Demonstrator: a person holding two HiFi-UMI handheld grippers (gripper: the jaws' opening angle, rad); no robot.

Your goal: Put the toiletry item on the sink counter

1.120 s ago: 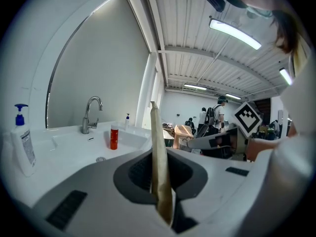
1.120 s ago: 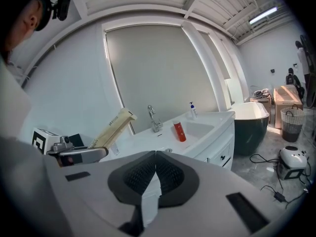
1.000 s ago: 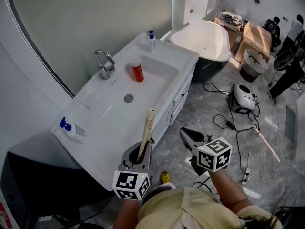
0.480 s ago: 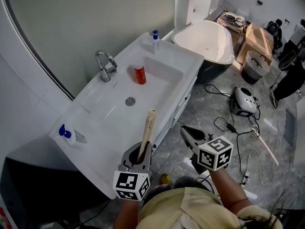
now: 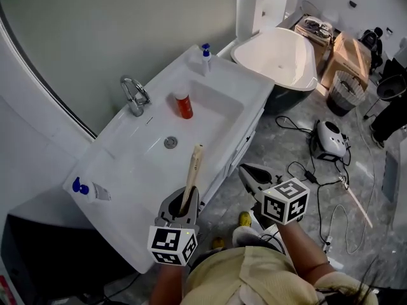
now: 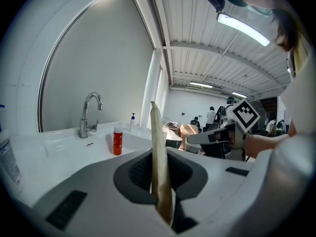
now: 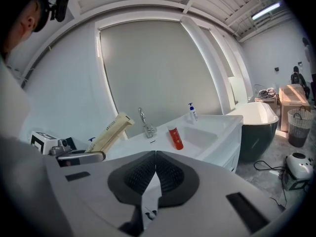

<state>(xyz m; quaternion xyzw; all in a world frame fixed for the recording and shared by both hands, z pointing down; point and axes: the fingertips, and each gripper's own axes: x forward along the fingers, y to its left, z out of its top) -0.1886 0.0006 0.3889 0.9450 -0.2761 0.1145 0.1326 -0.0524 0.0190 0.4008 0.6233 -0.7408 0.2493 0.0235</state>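
My left gripper [image 5: 181, 210] is shut on the lower end of a cream toiletry tube [image 5: 191, 173], which stands upright over the front edge of the white sink counter [image 5: 124, 170]. In the left gripper view the tube [image 6: 158, 152] rises between the jaws, which are closed on it. My right gripper [image 5: 250, 175] hangs shut over the floor, just right of the counter's front. Its own view shows the jaws meeting [image 7: 154, 156], with the tube [image 7: 111, 130] off to the left.
A red bottle [image 5: 183, 104] stands in the basin beside the faucet [image 5: 133, 94]. A blue pump bottle [image 5: 205, 51] is at the far corner and a blue-capped bottle [image 5: 86, 188] lies at the near left end. A bathtub [image 5: 280, 56], cables and a white device [image 5: 331, 135] occupy the floor.
The head view has shifted slightly, so the counter sits a little lower and to the left. Both grippers keep their places and the tube stays held upright.
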